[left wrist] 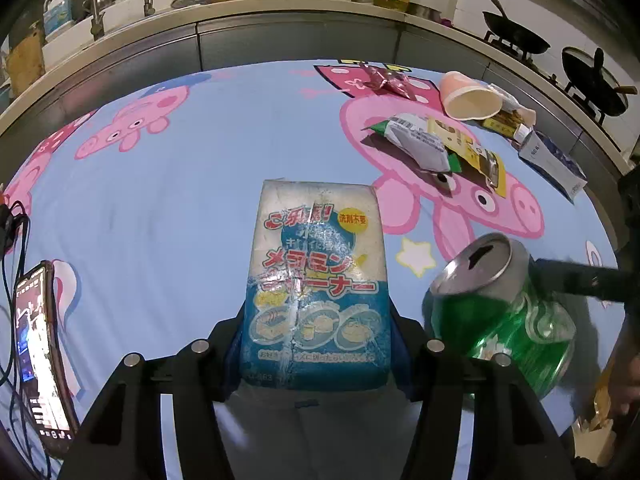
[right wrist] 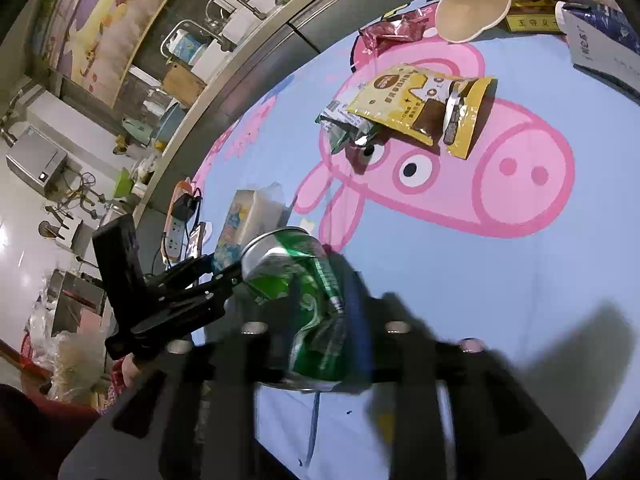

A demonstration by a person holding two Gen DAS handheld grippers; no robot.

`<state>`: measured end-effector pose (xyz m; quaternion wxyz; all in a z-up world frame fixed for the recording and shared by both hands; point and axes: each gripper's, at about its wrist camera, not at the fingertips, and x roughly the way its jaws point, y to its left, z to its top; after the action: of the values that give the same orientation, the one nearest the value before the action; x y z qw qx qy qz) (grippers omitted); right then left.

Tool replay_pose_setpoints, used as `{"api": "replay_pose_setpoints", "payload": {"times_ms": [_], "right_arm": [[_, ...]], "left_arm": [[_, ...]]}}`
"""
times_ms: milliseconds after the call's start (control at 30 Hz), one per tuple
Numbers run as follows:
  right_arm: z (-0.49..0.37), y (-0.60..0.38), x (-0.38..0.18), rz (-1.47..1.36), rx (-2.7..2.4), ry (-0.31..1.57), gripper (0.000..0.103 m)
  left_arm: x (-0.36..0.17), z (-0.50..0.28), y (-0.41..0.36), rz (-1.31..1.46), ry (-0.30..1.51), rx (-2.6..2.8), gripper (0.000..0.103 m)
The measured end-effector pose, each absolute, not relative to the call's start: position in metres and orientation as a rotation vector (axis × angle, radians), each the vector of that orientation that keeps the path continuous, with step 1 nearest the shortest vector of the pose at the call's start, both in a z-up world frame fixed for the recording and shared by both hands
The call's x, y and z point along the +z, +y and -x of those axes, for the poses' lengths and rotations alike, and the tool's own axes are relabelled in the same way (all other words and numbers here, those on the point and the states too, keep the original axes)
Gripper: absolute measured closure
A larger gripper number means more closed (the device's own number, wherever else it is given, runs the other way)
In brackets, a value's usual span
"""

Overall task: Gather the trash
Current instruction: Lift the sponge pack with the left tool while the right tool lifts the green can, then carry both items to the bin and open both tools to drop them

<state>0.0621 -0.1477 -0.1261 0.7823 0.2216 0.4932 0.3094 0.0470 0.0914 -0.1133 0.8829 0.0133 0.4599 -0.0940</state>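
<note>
Between the left gripper's [left wrist: 316,344] fingers, pinched, the sponge pack [left wrist: 316,280] points toward twelve o'clock, while at its three o'clock the right gripper [right wrist: 320,312] clamps the crushed green can [left wrist: 500,312] above the counter [left wrist: 160,208].

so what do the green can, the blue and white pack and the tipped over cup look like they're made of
Green can: thin metal, likely aluminium; bare silver top, glossy green print, wall creased and dented inward.
Blue and white pack: soft block, perhaps sponge, in clear plastic film; the wrap wrinkles and glints over the print.
Tipped over cup: looks like paper; matte cream inside, pale pink outside, rolled rim.
</note>
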Motion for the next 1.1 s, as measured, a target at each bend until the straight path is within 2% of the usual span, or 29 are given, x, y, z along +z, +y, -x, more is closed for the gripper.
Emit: {"api": "replay_pose_setpoints", "payload": {"times_ms": [67, 233, 267, 300, 400, 633, 767, 933, 1100], "right_arm": [[-0.066, -0.144, -0.124, -0.428, 0.684, 1.088, 0.057], [-0.082, -0.125, -0.130, -0.350, 0.779, 1.169, 0.054], [-0.083, -0.121, -0.134, -0.349, 0.795, 1.189, 0.056], [-0.083, -0.118, -0.140, -0.352, 0.814, 1.212, 0.074], [-0.078, -0.118, -0.145, -0.437, 0.858, 1.209, 0.090], [-0.064, -0.189, -0.127, -0.680, 0.764, 1.047, 0.094], [-0.047, -0.266, -0.110, -0.778, 0.636, 0.895, 0.094], [-0.014, -0.377, -0.089, -0.825, 0.416, 0.711, 0.094], [0.030, -0.497, -0.079, -0.845, 0.066, 0.548, 0.094]], "left_arm": [[-0.114, -0.047, 0.091, -0.031, 0.960, -0.195, 0.044], [-0.114, -0.047, 0.088, -0.032, 0.959, -0.199, 0.044], [-0.114, -0.047, 0.088, -0.033, 0.959, -0.198, 0.044], [-0.114, -0.047, 0.088, -0.031, 0.961, -0.199, 0.044], [-0.105, -0.047, 0.089, -0.023, 0.947, -0.214, 0.044], [-0.079, -0.058, 0.053, -0.039, 0.922, -0.331, 0.044], [-0.055, -0.069, -0.004, -0.082, 0.890, -0.467, 0.044], [-0.023, -0.085, -0.128, -0.185, 0.841, -0.709, 0.044], [-0.015, -0.098, -0.265, -0.283, 0.846, -0.918, 0.044]]}}
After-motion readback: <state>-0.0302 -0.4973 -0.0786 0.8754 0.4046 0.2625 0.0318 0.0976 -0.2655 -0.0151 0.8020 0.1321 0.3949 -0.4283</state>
